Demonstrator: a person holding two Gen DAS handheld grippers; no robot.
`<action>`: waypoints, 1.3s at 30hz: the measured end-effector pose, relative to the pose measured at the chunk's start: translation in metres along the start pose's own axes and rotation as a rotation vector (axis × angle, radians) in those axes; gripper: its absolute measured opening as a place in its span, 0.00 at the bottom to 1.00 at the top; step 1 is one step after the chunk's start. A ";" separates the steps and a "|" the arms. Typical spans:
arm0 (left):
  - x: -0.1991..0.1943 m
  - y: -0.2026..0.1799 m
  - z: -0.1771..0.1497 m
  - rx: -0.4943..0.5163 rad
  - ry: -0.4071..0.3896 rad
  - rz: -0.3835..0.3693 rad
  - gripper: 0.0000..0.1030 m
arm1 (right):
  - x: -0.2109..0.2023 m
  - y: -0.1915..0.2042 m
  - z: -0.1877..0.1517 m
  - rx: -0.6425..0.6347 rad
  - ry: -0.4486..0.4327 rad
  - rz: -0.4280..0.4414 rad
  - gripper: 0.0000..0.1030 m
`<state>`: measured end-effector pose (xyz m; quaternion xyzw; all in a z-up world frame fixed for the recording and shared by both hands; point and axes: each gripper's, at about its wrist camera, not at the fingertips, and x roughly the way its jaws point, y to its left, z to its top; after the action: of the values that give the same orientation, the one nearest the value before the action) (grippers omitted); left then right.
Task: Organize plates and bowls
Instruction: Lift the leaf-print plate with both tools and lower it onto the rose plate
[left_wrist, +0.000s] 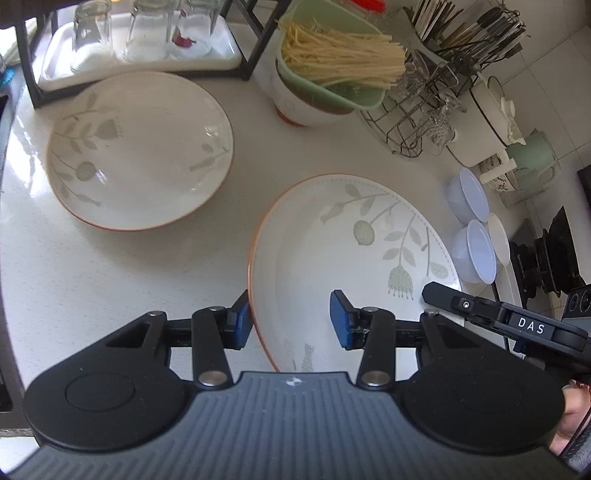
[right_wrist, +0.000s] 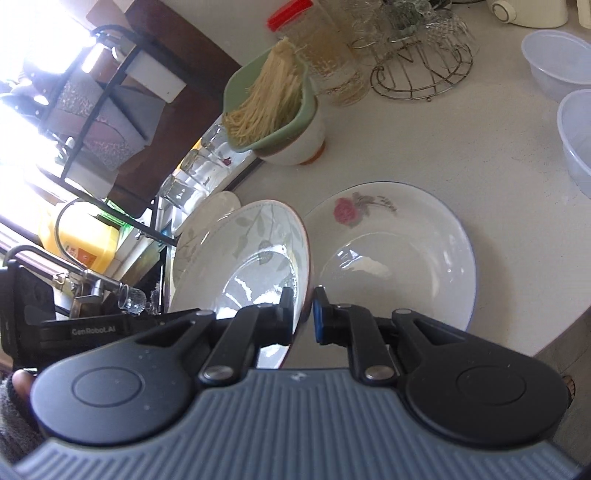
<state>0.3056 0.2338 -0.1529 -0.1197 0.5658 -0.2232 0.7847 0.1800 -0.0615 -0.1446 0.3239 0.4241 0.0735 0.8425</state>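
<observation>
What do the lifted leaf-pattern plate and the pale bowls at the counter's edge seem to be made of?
Leaf-pattern plate: probably glazed ceramic; glossy window glare, printed leaves, orange-brown rim. Pale bowls: likely thin translucent plastic; cloudy, see-through walls with a soft sheen.

Bright daylight, blown-out window glare, fisheye-warped edges.

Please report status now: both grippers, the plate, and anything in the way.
Right hand-held gripper shut on leaf plate rim. Left hand-held gripper straddles rim, grip unclear. Rose plate below.
</observation>
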 end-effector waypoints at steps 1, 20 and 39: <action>0.005 -0.003 0.000 0.006 0.007 0.004 0.47 | 0.000 -0.005 0.002 0.002 0.002 0.003 0.13; 0.064 -0.054 0.005 0.027 0.111 0.070 0.47 | 0.014 -0.064 0.036 -0.100 0.022 -0.041 0.14; 0.096 -0.072 0.011 0.052 0.196 0.167 0.47 | 0.016 -0.073 0.043 -0.183 -0.053 -0.031 0.14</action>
<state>0.3255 0.1235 -0.1973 -0.0294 0.6419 -0.1821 0.7443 0.2116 -0.1328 -0.1810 0.2407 0.3979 0.0904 0.8807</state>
